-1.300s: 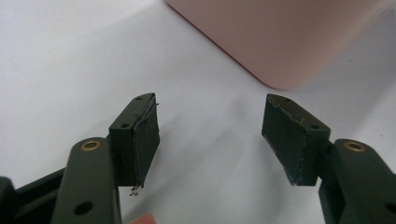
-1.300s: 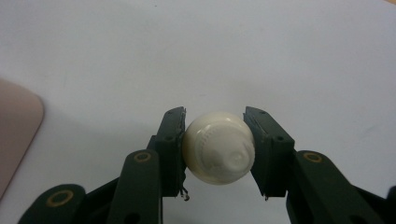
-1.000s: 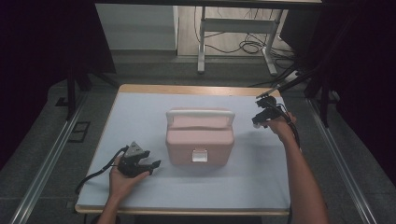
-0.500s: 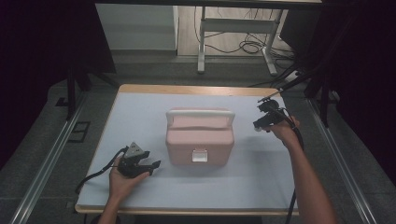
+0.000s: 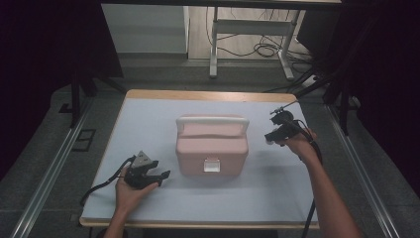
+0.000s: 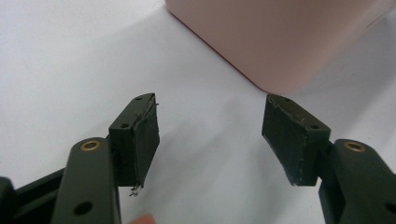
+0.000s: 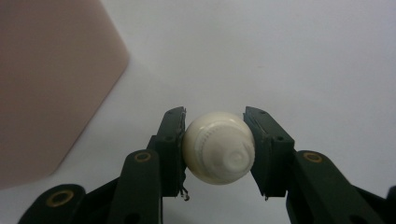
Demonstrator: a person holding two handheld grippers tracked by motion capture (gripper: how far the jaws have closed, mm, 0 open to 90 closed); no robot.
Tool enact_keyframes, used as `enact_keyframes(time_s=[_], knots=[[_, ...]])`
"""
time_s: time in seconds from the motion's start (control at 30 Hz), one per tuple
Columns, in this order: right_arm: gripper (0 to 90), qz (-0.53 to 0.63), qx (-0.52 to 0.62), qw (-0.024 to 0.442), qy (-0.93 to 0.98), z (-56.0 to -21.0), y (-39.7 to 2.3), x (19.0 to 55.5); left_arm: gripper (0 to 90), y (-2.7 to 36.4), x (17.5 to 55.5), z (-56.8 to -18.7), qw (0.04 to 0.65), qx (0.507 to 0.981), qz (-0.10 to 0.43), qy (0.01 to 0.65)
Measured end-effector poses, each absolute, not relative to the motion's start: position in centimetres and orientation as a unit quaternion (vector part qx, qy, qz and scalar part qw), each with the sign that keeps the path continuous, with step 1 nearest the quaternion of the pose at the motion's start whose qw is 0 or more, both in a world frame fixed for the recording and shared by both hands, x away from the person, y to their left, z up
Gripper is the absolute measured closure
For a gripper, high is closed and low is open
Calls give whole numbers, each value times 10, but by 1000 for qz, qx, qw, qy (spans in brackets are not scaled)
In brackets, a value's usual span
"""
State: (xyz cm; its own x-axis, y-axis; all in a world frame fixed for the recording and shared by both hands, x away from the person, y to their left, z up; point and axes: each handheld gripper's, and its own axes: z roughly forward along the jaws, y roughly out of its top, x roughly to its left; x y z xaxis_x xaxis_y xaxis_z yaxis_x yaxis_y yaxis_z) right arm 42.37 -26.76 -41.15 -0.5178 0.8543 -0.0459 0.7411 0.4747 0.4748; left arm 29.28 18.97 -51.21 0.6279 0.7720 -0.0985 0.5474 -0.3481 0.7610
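A round white bottle sits clamped between the pads of the right claw, held above the table just right of the pink box. The box stands mid-table, its white handle along the far edge. The left claw gapes wide and empty near the box's front left corner.

Box sat mid tabletop. Left tongs lay left of it, nearer the front edge, apart from it. Right tongs were right of the box, with a bottle between the jaws.
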Motion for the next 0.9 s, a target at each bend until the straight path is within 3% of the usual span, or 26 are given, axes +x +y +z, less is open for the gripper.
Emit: enact_keyframes(time_s=[0.9], knots=[[600, 179, 413, 95, 888, -451, -246, 387, 373, 188, 293, -513, 397, 811, 137, 407]])
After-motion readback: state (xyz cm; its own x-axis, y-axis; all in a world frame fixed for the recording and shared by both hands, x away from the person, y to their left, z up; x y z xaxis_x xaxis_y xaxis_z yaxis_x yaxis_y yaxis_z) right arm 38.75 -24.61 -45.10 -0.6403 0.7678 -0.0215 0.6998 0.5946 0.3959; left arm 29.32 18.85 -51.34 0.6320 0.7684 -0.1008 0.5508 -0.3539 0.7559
